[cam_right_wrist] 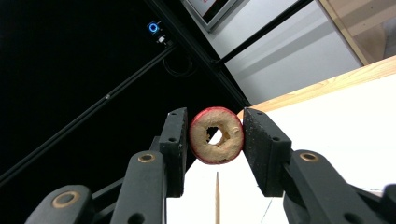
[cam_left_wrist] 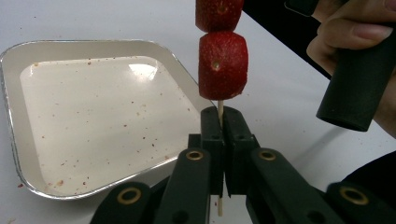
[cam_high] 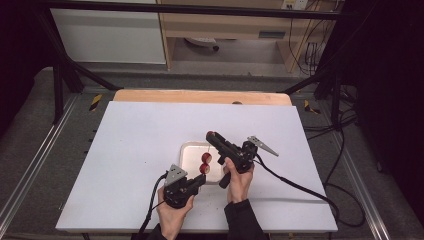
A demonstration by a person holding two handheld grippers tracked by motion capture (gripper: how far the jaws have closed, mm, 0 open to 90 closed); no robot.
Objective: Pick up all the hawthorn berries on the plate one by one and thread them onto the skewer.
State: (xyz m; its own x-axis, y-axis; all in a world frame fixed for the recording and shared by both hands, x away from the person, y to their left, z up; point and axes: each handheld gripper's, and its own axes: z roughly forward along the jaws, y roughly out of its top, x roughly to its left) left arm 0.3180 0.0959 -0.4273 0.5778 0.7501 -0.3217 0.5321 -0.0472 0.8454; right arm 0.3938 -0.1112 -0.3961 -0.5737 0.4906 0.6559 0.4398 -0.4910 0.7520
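- Your left gripper [cam_left_wrist: 221, 122] clamps the skewer [cam_left_wrist: 220, 110] upright beneath two fruit pieces [cam_left_wrist: 222, 65], steadying it.
- Your right gripper [cam_right_wrist: 215, 136] pinches a cored slice [cam_right_wrist: 216, 135] above the skewer tip, hole aligned for threading.

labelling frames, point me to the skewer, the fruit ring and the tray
skewer [cam_left_wrist: 220, 108]: left gripper view, bare stick just above the shut jaws.
fruit ring [cam_right_wrist: 216, 136]: right gripper view, cut face beside its hole.
tray [cam_left_wrist: 14, 154]: left gripper view, left foil rim.
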